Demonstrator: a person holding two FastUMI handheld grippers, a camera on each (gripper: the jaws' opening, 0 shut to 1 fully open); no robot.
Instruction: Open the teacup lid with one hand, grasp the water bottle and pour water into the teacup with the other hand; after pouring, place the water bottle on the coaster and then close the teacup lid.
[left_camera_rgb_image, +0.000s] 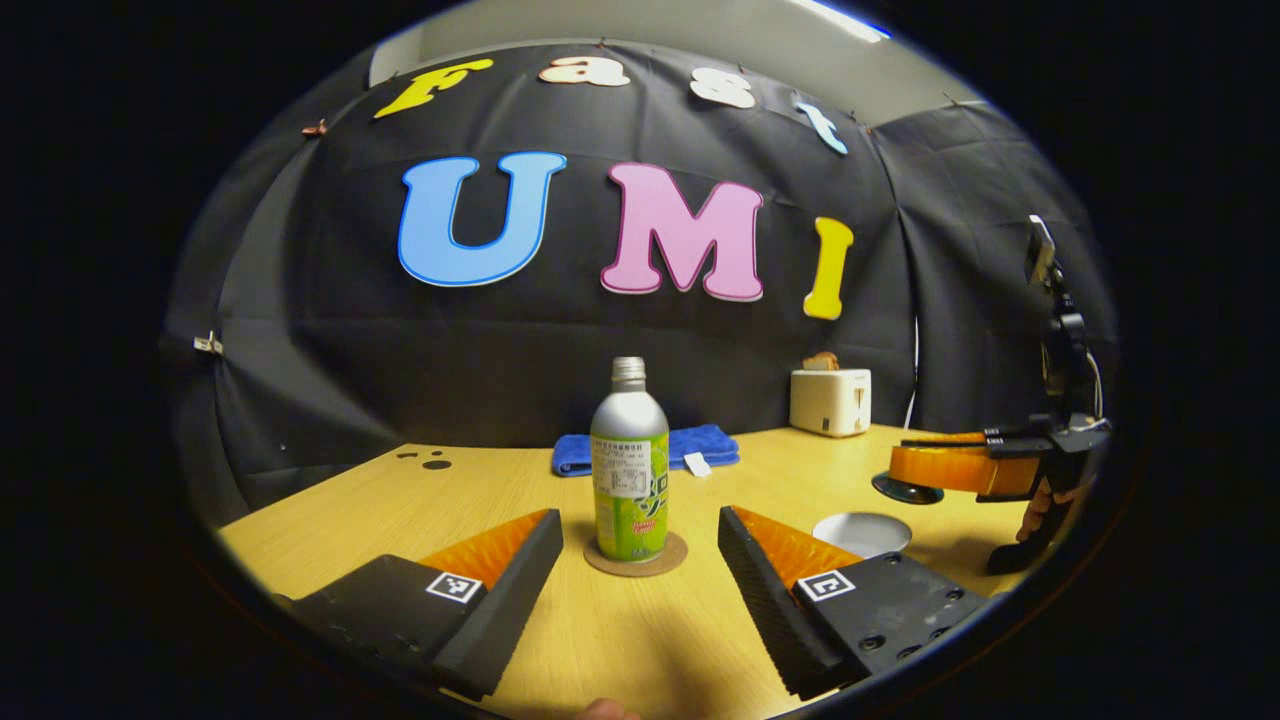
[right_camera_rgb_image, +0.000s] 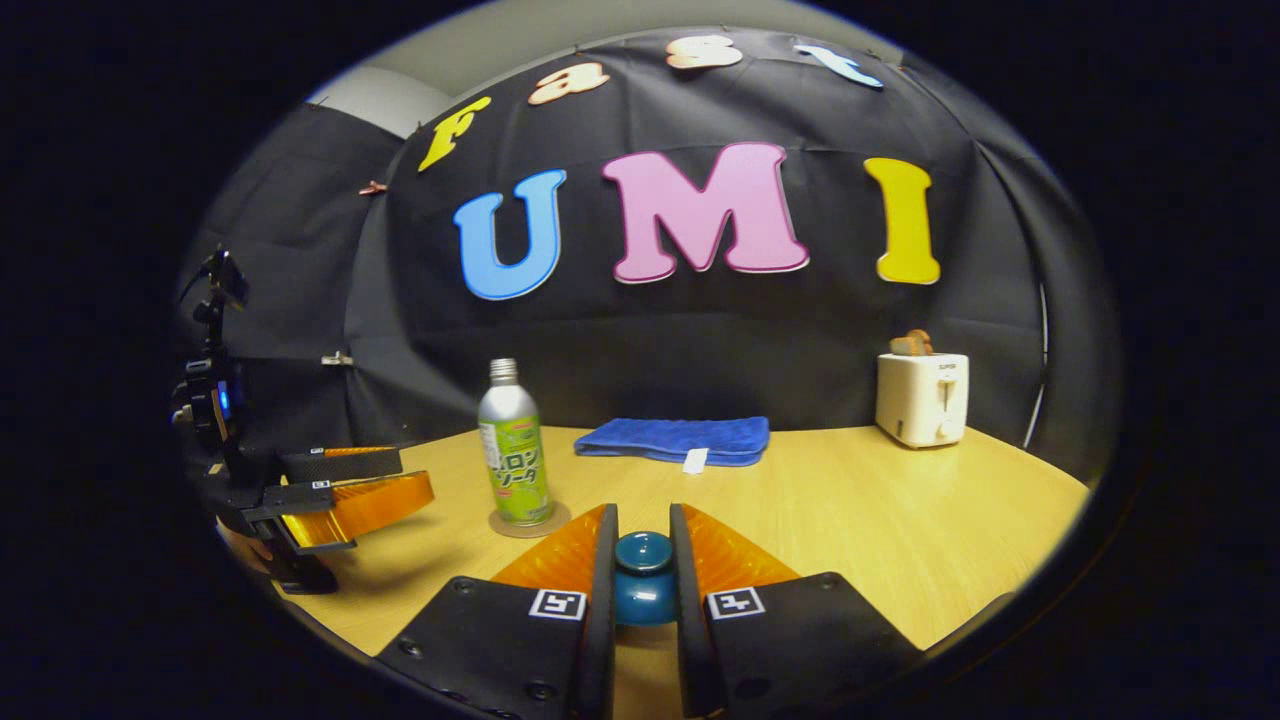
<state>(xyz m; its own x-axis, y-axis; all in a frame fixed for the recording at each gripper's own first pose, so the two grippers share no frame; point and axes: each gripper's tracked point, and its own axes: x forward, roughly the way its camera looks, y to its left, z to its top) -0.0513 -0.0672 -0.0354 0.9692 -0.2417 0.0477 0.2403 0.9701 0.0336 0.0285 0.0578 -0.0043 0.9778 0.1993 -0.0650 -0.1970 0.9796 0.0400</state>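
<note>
Wooden tabletop, light-toned, backed by black cloth booth wall.

Water bottle: silver shoulder and cap, green label, upright on a round brown coaster, toward the left of the tabletop in the right gripper view, straight ahead in the left gripper view.

Teacup lid: dark teal, round knob on top, held between the right gripper fingers, which are drawn nearly together and press on it from both sides. In the left gripper view the same lid appears as a dark disc under the far gripper, raised off the tabletop.

Teacup: pale, uncovered, standing on the tabletop to the right of the bottle, below the raised lid.

Left gripper: fingers spread wide, holding nothing, the bottle and coaster ahead of the gap between them.

Blue towel: folded, flat, near the back wall.

White toaster: at the back right, bread in the slot.
</note>
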